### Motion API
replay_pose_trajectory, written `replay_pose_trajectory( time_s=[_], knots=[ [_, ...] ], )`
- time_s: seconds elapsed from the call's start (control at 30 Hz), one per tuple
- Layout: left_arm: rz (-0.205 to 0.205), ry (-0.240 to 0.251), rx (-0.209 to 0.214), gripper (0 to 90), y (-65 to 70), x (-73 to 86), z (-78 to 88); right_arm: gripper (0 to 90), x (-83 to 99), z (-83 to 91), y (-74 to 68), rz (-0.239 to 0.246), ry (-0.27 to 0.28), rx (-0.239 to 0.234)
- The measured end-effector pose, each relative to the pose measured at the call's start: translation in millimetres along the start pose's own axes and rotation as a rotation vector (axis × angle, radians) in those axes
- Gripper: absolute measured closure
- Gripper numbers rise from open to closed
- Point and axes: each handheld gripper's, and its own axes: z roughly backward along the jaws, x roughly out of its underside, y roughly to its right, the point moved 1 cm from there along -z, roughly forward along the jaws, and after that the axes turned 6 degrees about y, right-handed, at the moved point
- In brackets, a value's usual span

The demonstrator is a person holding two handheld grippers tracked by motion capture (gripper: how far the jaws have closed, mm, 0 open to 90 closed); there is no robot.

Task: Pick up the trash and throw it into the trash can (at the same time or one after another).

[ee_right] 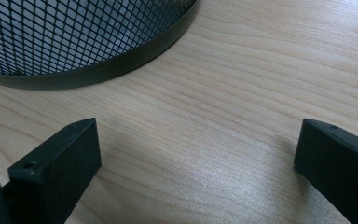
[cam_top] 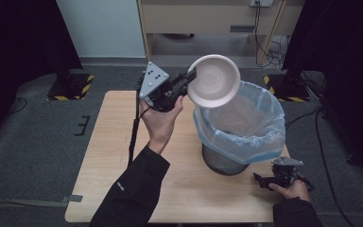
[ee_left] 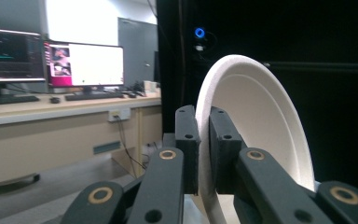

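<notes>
Wooden surface [cam_top: 123,156] bearing lined bin [cam_top: 238,127]; above its rim, left gripper [cam_top: 189,80] fingers clamping white plate [cam_top: 213,80]; beside bin, right gripper [ee_right: 196,163] fingers spread, empty.

High view looks down and forward from above your side onto the table [cam_top: 123,179]. Your left gripper view faces level across the room toward a desk with monitors [ee_left: 51,60]. Your right gripper view sits close over the tabletop, looking at the mesh bin [ee_right: 74,42] base; it shares bin [cam_top: 222,163] and table with the high view.
</notes>
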Motion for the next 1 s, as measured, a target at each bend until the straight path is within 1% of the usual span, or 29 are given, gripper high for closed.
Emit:
replay_pose_trajectory(
  time_s=[0.03,0.07,0.1,0.13,0.17,0.2,0.23,0.27,0.3,0.43,0.47,0.5,0.53,0.57,0.67,0.7,0.73,0.77,0.8,0.87,0.9,0.93,0.97,1.0],
  knots=[
    [-0.002,-0.008,0.009,83.5,3.8,2.2,-3.8,0.8,0.0,0.0,0.0,0.0,0.0,0.0],
    [-0.01,-0.026,0.026,83.5,11.5,7.1,-11.3,0.8,0.0,0.0,0.0,0.0,0.0,0.0],
    [-0.01,-0.026,0.026,83.5,11.5,7.1,-11.3,0.8,0.0,0.0,0.0,0.0,0.0,0.0],
    [-0.014,-0.033,0.033,83.5,15.3,9.8,-15.0,0.8,0.0,0.0,0.0,0.0,0.0,0.0],
    [-0.02,-0.048,0.047,83.5,21.9,15.0,-22.5,0.8,-0.1,-0.2,-0.1,-0.002,0.001,0.0],
    [-0.02,-0.048,0.047,83.5,21.9,15.0,-22.5,0.8,-0.1,-0.2,-0.1,-0.002,0.001,0.0],
    [-0.022,-0.057,0.054,83.5,24.7,17.5,-26.2,0.8,-0.1,-0.1,-0.2,-0.002,0.001,-0.001],
    [-0.024,-0.071,0.064,83.5,29.8,22.5,-33.5,0.8,-0.1,-0.1,-0.2,-0.001,0.001,-0.001],
    [-0.024,-0.071,0.064,83.5,29.8,22.5,-33.5,0.8,-0.1,-0.1,-0.2,-0.001,0.001,-0.001],
    [-0.028,-0.106,0.097,83.4,37.1,32.4,-44.0,0.8,-0.1,-0.2,-0.3,-0.001,0.001,-0.003],
    [-0.026,-0.122,0.107,82.3,38.3,35.1,-46.0,0.8,-0.2,-0.1,-0.2,0.0,-0.001,-0.004],
    [-0.005,-0.14,0.132,78.7,39.1,40.2,-48.7,0.8,-0.1,-0.2,-0.6,-0.004,0.001,-0.003],
    [-0.005,-0.14,0.132,73.1,39.1,40.2,-48.7,0.8,-0.1,0.0,-0.6,-0.004,-0.002,-0.004],
    [0.007,-0.127,0.142,68.1,38.6,43.2,-47.4,0.8,-0.1,-0.2,-0.7,-0.004,0.0,-0.003],
    [0.003,-0.123,0.14,57.7,36.4,44.0,-41.7,0.8,-0.1,-0.1,-0.4,0.0,-0.001,-0.005],
    [0.004,-0.117,0.134,54.9,31.2,43.4,-32.2,0.8,0.0,-0.1,-0.5,-0.001,-0.001,-0.004],
    [0.004,-0.118,0.126,52.1,27.7,42.9,-26.2,0.8,0.0,-0.1,-0.5,-0.001,-0.001,-0.004],
    [0.004,-0.118,0.126,48.9,27.7,42.9,-26.2,0.8,0.0,-0.2,-0.5,-0.001,-0.001,-0.005],
    [-0.001,-0.118,0.117,48.9,23.6,42.8,-19.6,0.8,0.0,-0.2,-0.5,-0.001,-0.001,-0.005],
    [-0.023,-0.133,0.089,42.0,13.4,43.6,-4.3,0.8,-0.1,-0.1,-0.5,0.0,-0.001,-0.004],
    [-0.035,-0.167,0.059,37.0,1.3,47.0,11.8,0.8,-0.1,-0.1,-0.5,-0.001,-0.001,-0.004],
    [-0.035,-0.167,0.059,34.4,1.3,47.0,11.8,0.8,-0.1,-0.1,-0.5,-0.001,-0.001,-0.004],
    [-0.037,-0.213,0.042,32.8,-11.2,53.4,28.4,0.7,-0.1,-0.2,-0.6,-0.001,-0.001,-0.003],
    [-0.032,-0.236,0.028,31.0,-17.2,58.0,37.0,0.7,-0.2,-0.3,-0.5,0.001,-0.001,-0.002]
  ],
)
